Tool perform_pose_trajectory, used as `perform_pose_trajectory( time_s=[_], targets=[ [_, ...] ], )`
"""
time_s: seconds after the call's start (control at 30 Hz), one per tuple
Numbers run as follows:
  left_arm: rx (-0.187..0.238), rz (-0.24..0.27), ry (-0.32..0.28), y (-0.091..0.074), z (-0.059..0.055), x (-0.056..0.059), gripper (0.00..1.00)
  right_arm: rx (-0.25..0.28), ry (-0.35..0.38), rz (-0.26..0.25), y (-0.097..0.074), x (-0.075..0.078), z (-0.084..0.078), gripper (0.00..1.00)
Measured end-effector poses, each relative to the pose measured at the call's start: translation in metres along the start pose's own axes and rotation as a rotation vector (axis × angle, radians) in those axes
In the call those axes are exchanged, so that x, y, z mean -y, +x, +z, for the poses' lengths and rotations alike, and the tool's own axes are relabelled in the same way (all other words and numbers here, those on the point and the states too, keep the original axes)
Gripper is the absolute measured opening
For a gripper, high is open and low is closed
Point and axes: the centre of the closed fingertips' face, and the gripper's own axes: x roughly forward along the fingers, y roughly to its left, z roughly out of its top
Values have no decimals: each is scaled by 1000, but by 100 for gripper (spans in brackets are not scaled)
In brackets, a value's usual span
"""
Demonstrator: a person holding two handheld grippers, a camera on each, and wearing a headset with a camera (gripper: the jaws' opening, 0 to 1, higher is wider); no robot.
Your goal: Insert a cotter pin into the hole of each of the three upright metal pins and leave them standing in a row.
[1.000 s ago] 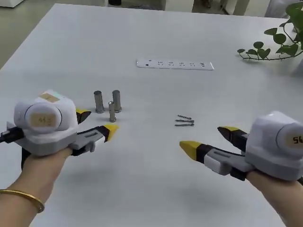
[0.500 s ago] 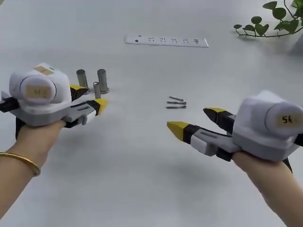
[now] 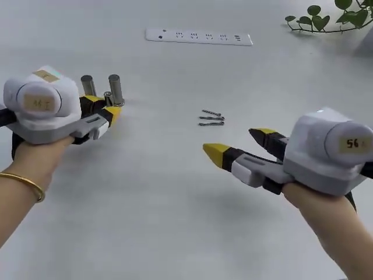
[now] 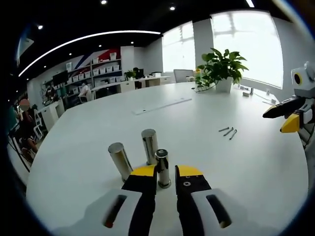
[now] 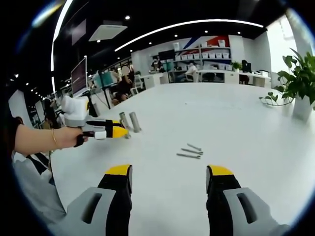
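Three upright metal pins stand close together at the left: two taller ones [image 3: 87, 84] [image 3: 113, 88] and a shorter one [image 3: 108, 98] in front. My left gripper [image 3: 103, 105] has its jaws narrowed around the shorter pin [image 4: 162, 160], which stands on the table with the two others [image 4: 119, 158] [image 4: 149, 144] just behind it. Three cotter pins [image 3: 211, 118] lie loose near the middle of the table. My right gripper [image 3: 238, 143] hovers open and empty a short way in front of the cotter pins [image 5: 191, 151].
A white power strip [image 3: 198, 37] lies across the far side of the white table [image 3: 175, 192]. A potted plant [image 3: 326, 13] trails at the far right corner. Desks, shelves and people are beyond the table.
My left gripper has moved forward to the pin cluster and narrowed its jaws around the shorter pin. The right gripper has barely moved. The head camera has tilted down.
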Motion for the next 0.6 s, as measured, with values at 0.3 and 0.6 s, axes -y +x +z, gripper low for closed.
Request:
perform_pose_trajectory(
  time_s=[0.3, 0.6],
  targets=[
    [7, -4, -17, 1, 0, -5, 6, -8, 1, 0, -1, -3, -3, 57],
    [7, -4, -15, -1, 0, -3, 6, -7, -4, 2, -2, -4, -2, 57]
  ],
)
